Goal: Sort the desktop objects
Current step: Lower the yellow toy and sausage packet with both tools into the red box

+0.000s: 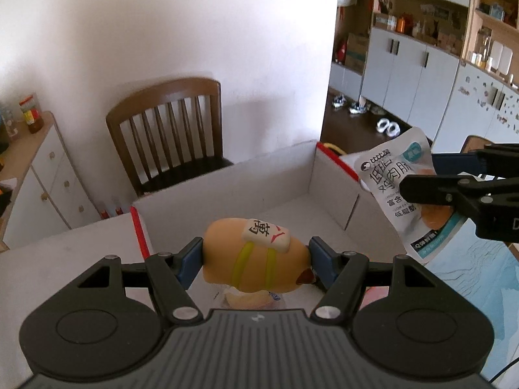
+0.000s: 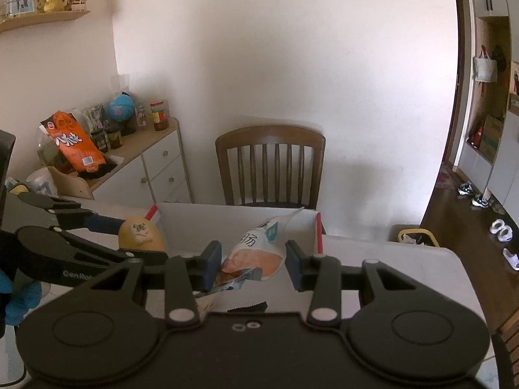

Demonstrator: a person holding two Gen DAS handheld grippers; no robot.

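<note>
Currently my left gripper (image 1: 255, 261) pinches the potato toy (image 1: 256, 253), long axis crosswise between pads; right gripper (image 2: 253, 261) clamps the sausage packet (image 2: 256, 253), pointing up-forward.

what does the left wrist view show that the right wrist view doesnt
Only the left wrist view: the box's empty white floor and the grey cabinets behind.

Only the right wrist view: an orange snack bag, a blue globe and a hand in a blue glove.

Both: the left gripper shut on the potato toy, the right gripper holding the white pouch, the wooden chair.
</note>
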